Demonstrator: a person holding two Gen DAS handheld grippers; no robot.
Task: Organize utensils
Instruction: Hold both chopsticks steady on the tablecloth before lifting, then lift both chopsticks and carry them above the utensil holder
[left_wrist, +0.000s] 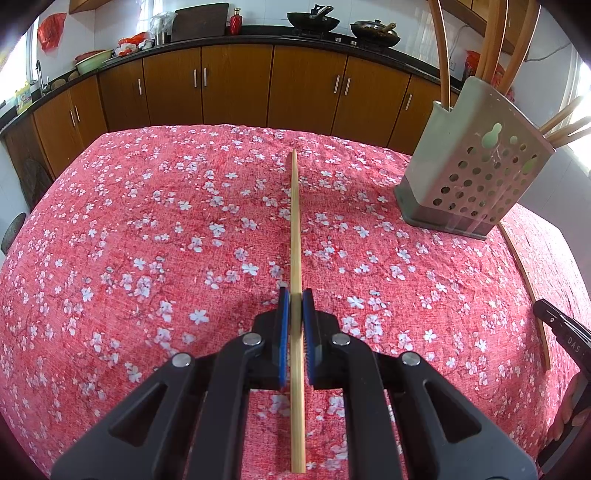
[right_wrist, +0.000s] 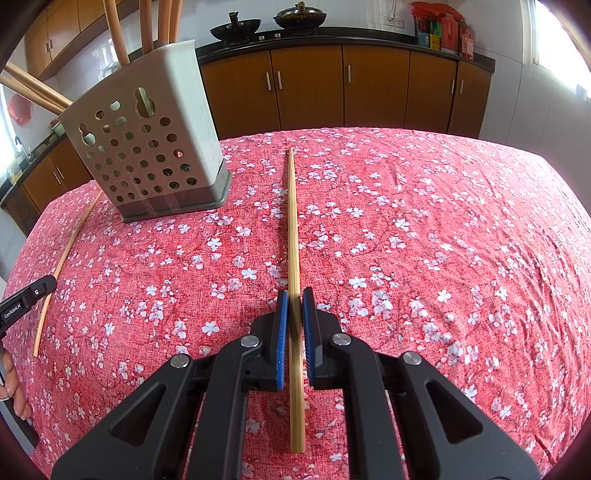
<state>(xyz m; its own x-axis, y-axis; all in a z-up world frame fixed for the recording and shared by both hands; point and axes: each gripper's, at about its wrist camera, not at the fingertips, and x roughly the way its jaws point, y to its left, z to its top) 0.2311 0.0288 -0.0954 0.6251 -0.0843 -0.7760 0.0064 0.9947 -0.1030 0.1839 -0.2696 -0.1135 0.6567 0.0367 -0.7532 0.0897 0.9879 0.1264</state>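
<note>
In the left wrist view my left gripper (left_wrist: 295, 295) is shut on a pale bamboo chopstick (left_wrist: 294, 221) that runs straight ahead over the red flowered tablecloth (left_wrist: 147, 240). In the right wrist view, my right gripper (right_wrist: 294, 297) is likewise shut on a second chopstick (right_wrist: 291, 221). A grey perforated utensil holder (left_wrist: 476, 173) (right_wrist: 147, 147) stands on the table between the two grippers, with wooden handles sticking out of its top. Each view shows the other gripper at its edge, the right gripper (left_wrist: 541, 306) and the left gripper (right_wrist: 51, 282), with its chopstick (left_wrist: 528, 273) (right_wrist: 62, 258).
Brown kitchen cabinets (left_wrist: 236, 85) and a dark counter with woks (right_wrist: 299, 16) run behind the table. The table edge (right_wrist: 369, 130) lies beyond the chopstick tips. A person's hand (right_wrist: 11, 384) shows at the edge of the frame.
</note>
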